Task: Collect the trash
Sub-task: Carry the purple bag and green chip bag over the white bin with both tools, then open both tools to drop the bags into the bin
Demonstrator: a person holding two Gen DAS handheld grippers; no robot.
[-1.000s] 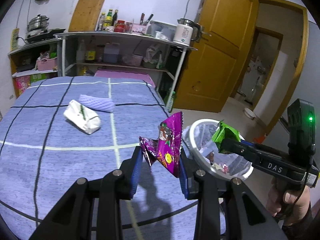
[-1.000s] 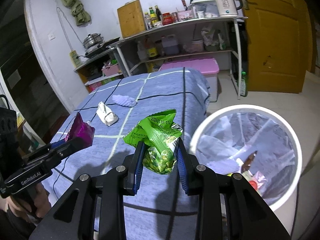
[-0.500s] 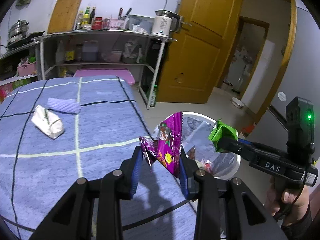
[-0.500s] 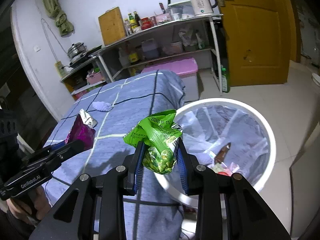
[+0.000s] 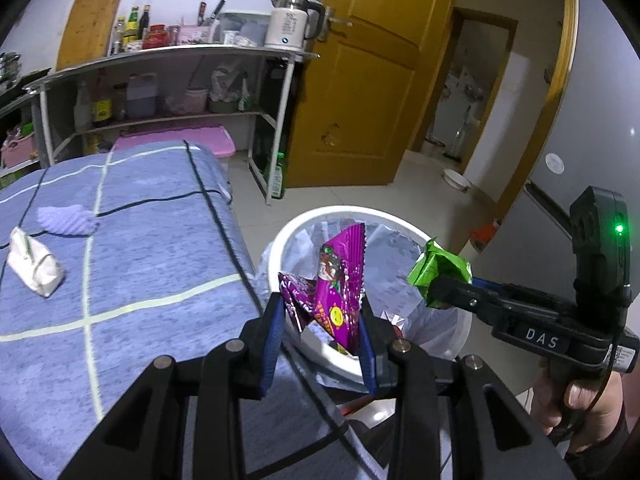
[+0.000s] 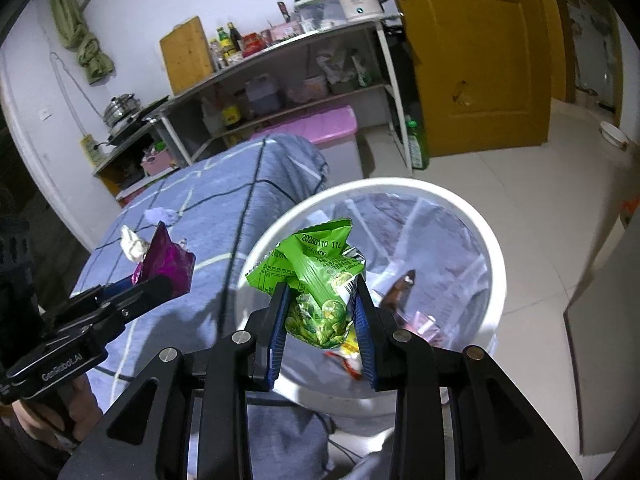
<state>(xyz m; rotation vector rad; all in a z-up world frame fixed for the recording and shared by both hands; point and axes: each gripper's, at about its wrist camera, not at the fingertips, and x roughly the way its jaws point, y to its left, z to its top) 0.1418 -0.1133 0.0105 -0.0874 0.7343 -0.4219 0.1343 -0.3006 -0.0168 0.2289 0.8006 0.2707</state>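
Note:
My left gripper (image 5: 322,314) is shut on a purple snack wrapper (image 5: 340,288) and holds it over the near rim of the white trash bin (image 5: 294,222). My right gripper (image 6: 320,312) is shut on a green snack bag (image 6: 320,276) and holds it above the bin (image 6: 494,248), which is lined with a clear bag and holds several wrappers. The green bag (image 5: 438,270) also shows in the left wrist view, the purple wrapper (image 6: 166,260) in the right wrist view. A crumpled white wrapper (image 5: 34,270) and a lilac piece (image 5: 66,220) lie on the table.
The table has a blue checked cloth (image 5: 140,248), its edge next to the bin. Behind stand a metal shelf (image 5: 168,56) with bottles and a kettle (image 5: 288,26), a pink box (image 6: 320,126) and a yellow door (image 5: 360,80). Tiled floor lies right of the bin.
Both grippers have moved right, off the table toward the bin, each still holding its wrapper. The bin now sits directly under both wrappers.

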